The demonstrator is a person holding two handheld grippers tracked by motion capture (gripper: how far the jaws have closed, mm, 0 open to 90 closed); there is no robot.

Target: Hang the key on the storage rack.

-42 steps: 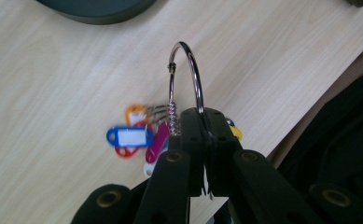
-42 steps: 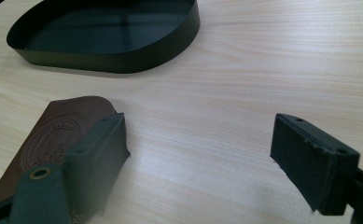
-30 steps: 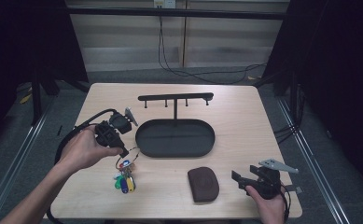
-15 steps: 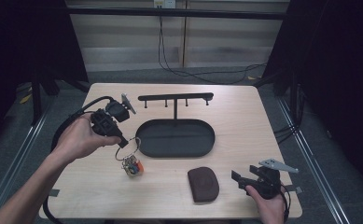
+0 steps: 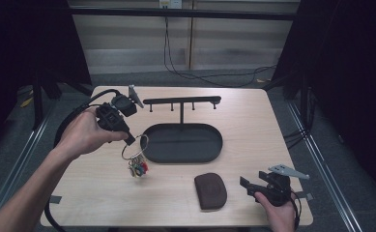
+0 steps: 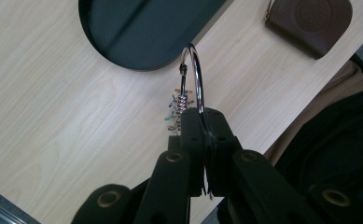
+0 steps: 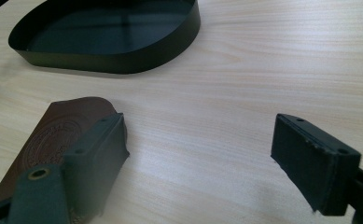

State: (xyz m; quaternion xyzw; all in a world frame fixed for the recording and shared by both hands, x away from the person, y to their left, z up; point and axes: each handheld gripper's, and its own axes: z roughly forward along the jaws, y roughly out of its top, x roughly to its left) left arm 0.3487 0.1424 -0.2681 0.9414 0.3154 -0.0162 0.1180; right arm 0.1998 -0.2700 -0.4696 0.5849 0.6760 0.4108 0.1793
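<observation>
My left gripper [image 5: 129, 139] is shut on a large silver key ring [image 5: 135, 146], held above the table left of the black oval tray [image 5: 181, 143]. A bunch of small coloured keys [image 5: 137, 167] dangles from the key ring [image 6: 191, 77]. In the left gripper view my left gripper [image 6: 202, 122] has its jaws pinched together on the ring. My right gripper [image 5: 251, 186] rests at the table's front right, jaws wide open, just right of a brown leather pouch [image 5: 210, 190]. In the right gripper view the pouch [image 7: 53, 135] lies beside the left of my right gripper [image 7: 200, 147].
A black rack with a crossbar and several pegs [image 5: 181, 102] rises from the tray's far side. The tray [image 7: 109, 39] holds nothing. Cables [image 5: 74, 121] trail off the table's left. The table edge [image 5: 176, 224] runs close to my right gripper.
My left gripper has lifted the key ring off the table and carried it up and toward the tray. The right gripper has stayed put.
</observation>
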